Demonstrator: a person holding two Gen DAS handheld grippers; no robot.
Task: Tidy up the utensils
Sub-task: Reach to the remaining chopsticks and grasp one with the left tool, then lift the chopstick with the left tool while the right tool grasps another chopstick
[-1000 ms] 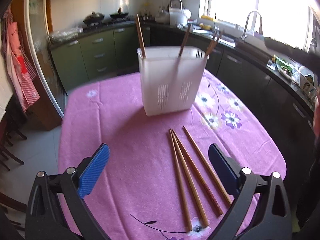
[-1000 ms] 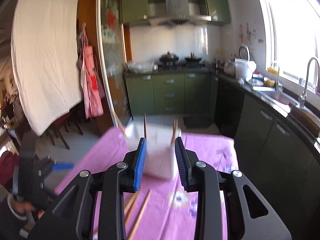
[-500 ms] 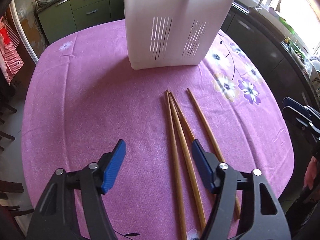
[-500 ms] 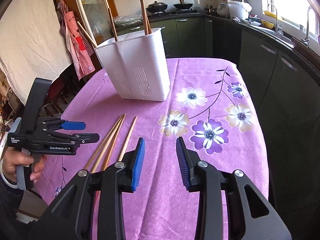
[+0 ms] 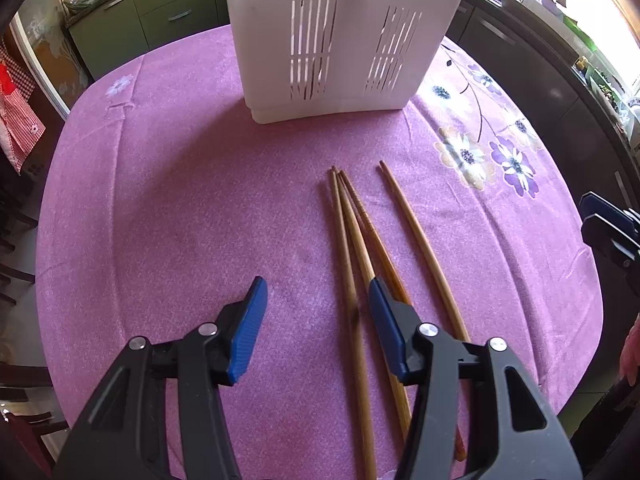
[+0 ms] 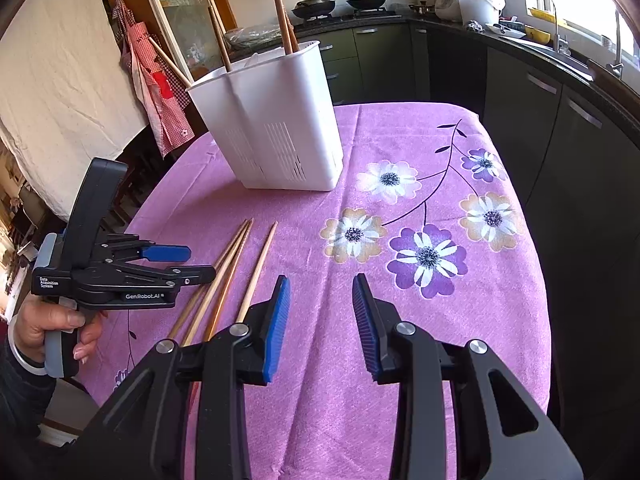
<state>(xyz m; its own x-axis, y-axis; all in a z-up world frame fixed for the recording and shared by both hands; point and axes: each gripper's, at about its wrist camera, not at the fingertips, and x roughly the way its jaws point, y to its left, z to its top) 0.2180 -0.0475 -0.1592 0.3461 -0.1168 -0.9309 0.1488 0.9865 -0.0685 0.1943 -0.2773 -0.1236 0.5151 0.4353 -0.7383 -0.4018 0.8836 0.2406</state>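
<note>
Step in hand: pick-up of loose chopsticks for the white slotted utensil holder.

- Four wooden chopsticks lie on the purple floral tablecloth of the worktop, near the holder's front; three bunched, tips touching, one just beside them to the right.
- Holder stands upright at the far side and already has several chopsticks in it.
- Left hand-held gripper: jaws have just been closing, now about half open. The leftmost chopstick lies between the pads, but neither pad presses on it; the right pad sits over the middle sticks (contact unclear).
- Right hand-held gripper: narrow gap, empty, above bare cloth beside the single stick.

Next, by my judgement: shift the left jaws to straddle one stick, close, lift.
</note>
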